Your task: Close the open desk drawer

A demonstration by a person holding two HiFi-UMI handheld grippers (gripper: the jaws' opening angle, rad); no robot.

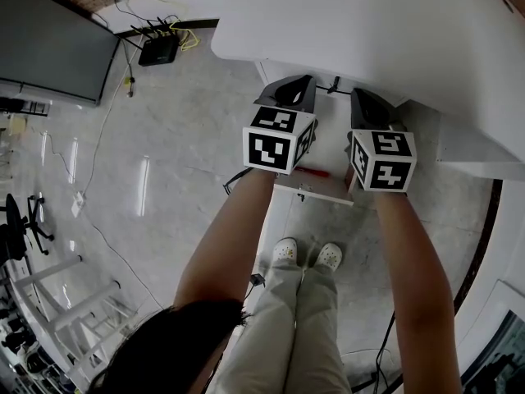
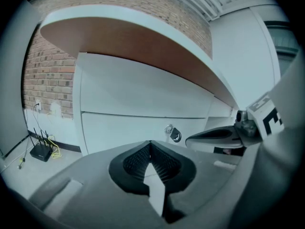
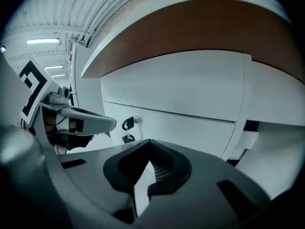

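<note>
the person stands at a white bench with a gripper in each hand, both pointed at its near side; the left gripper and the right gripper are side by side, apart, their marker cubes facing up; in the left gripper view the jaws of the left gripper are together at the tips with nothing between them; in the right gripper view the jaws of the right gripper are likewise together and empty; the drawer is below and between the two grippers in the head view, its white front standing out from under the bench toward the person, with a thin red thing showing just behind that front; from the grippers the drawer front is straight ahead, not touched by either pair of jaws; a key sits in its lock; a black router lies on the floor at the far left.
</note>
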